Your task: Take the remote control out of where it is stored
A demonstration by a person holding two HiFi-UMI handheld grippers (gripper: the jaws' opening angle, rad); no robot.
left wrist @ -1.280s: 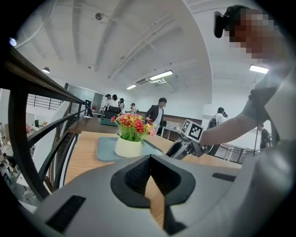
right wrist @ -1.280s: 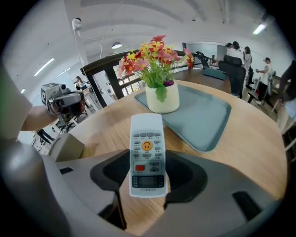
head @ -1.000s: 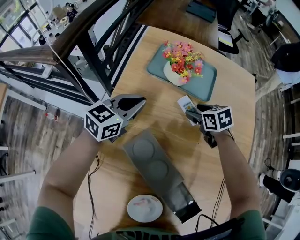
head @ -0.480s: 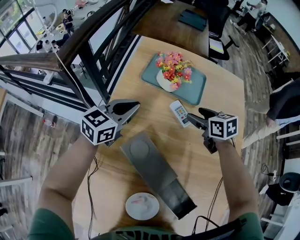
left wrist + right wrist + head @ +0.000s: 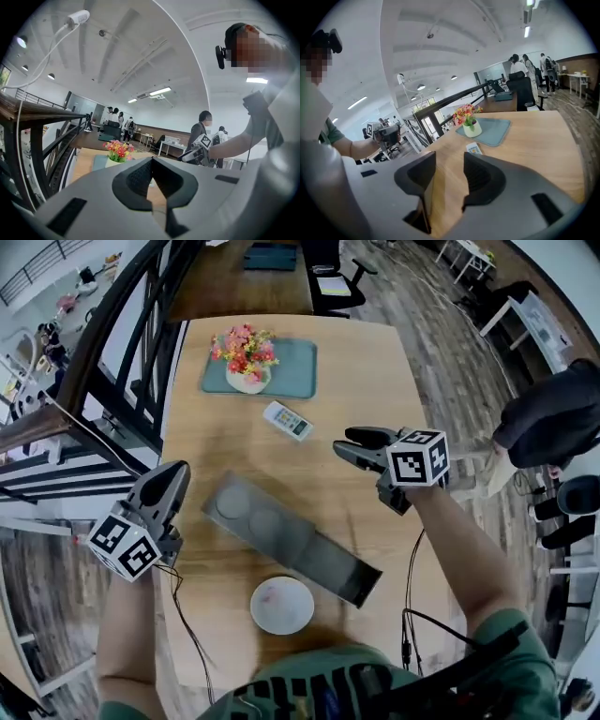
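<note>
A wooden table (image 5: 394,362) fills the middle of the frame. In its upper left part sits a blue-green tray (image 5: 292,367). On the tray stands a white vase (image 5: 247,382) of pink and yellow flowers (image 5: 242,343). A long gray box (image 5: 281,535) lies slanted in the middle. It has 2 round dents on top and a dark open end at its lower right. A white plate (image 5: 281,606) sits just below the box. Black rails (image 5: 122,343) run down the left side.

The remote control (image 5: 288,421) lies flat on the wood between the tray and the box, touching neither. It is small and white, with little colored marks on it.

The right gripper (image 5: 345,443) hangs to the right of the remote, near it but apart. Its 2 jaws stand apart and are closing, and only table shows between them. The left gripper (image 5: 173,479) is at the lower left, by the table's left edge. Its jaws are pressed together on nothing.
</note>
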